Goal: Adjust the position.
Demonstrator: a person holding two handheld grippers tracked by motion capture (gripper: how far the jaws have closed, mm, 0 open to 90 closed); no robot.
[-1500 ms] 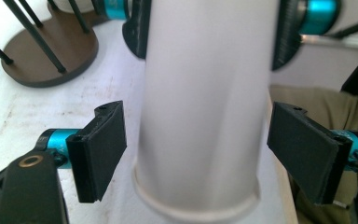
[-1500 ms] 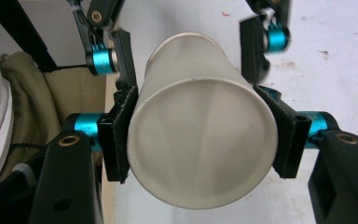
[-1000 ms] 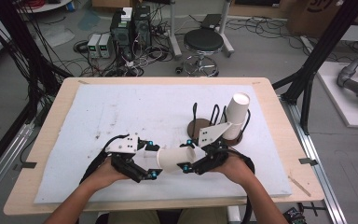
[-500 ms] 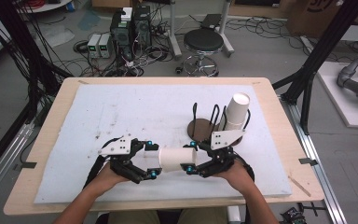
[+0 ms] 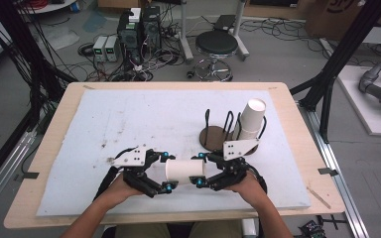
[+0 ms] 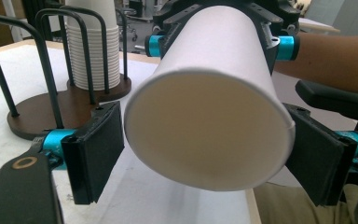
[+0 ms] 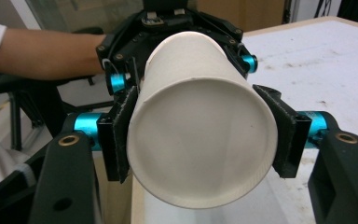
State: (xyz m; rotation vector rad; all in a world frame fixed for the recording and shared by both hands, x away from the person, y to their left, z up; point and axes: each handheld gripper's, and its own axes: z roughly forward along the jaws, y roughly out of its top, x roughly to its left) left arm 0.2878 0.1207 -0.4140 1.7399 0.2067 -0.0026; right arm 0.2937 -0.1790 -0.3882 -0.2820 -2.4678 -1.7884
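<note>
Step in hand: a hand-to-hand pass of the paper cup [image 5: 184, 170], judged from how the two grips differ.
Cup, place: lying level in the air just above the surface [image 5: 129, 119], at 6 o'clock of it, close to the person. Its open mouth points to 9 o'clock and its closed base to 3 o'clock.
Right tongs [image 5: 200, 169]: pinching the cup at its base end, a pad pressed flat on either side in the right gripper view.
Left tongs [image 5: 166, 171]: spread, having just been opening. The cup's rim is between the pads, which stand right beside it. I cannot tell whether one pad brushes the rim, but there is no squeeze on it.
Who carries it: the right tongs alone, as I read it.
Cup stack [image 5: 252, 119]: mouth down in the wire holder [image 5: 216, 138], at 1 o'clock from the held cup, well apart from both hands.
Holder, free bay: the round base nearer 9 o'clock stands bare.
Next move, left: likely a straight draw toward 9 o'clock, so the pads leave the rim without dragging or denting it.
Next move, right: a steady pinch, firm enough to keep the cup from drooping but not so firm that the thin wall caves. Probably then a lift toward 1 o'clock, with the wrist rolled to bring the mouth down over the stack or the bare bay.
Risk: a one-ended hold on a light cup may let it pivot.
</note>
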